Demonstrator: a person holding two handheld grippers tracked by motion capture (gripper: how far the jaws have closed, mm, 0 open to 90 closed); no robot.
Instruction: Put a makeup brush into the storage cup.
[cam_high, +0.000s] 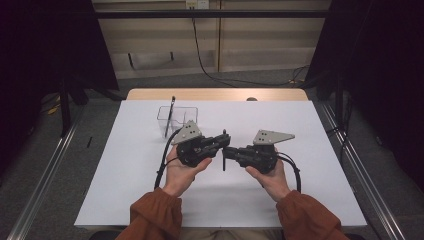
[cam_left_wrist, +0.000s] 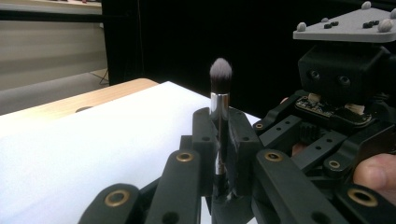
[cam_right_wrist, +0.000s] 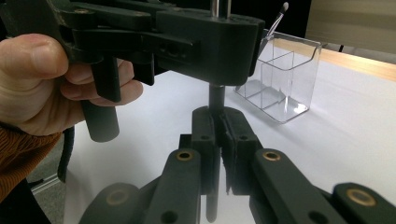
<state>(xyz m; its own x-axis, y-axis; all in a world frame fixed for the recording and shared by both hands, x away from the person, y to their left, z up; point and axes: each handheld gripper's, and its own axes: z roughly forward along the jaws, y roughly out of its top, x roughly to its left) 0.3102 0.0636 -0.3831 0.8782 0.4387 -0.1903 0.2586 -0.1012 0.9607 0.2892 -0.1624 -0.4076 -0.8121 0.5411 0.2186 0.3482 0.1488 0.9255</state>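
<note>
Two grippers clamp one brush (cam_left_wrist: 219, 100) upright above surface (cam_high: 150, 190): left gripper (cam_high: 223, 140) clenched below ferrule, right gripper (cam_high: 225, 151) clenched on lower handle. Brush light, stiff, slippery shaft, soft bristles; grip handle only. Organizer (cam_high: 177, 120) nearby.

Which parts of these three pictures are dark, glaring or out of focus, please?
High view: evenly lit white table, dark curtains at both sides. Left gripper view: the makeup brush is sharp against a black backdrop, its metal ferrule glinting; the nearest linkages are soft. Right gripper view: the clear organiser shows reflections, and the near hand is slightly blurred.
</note>
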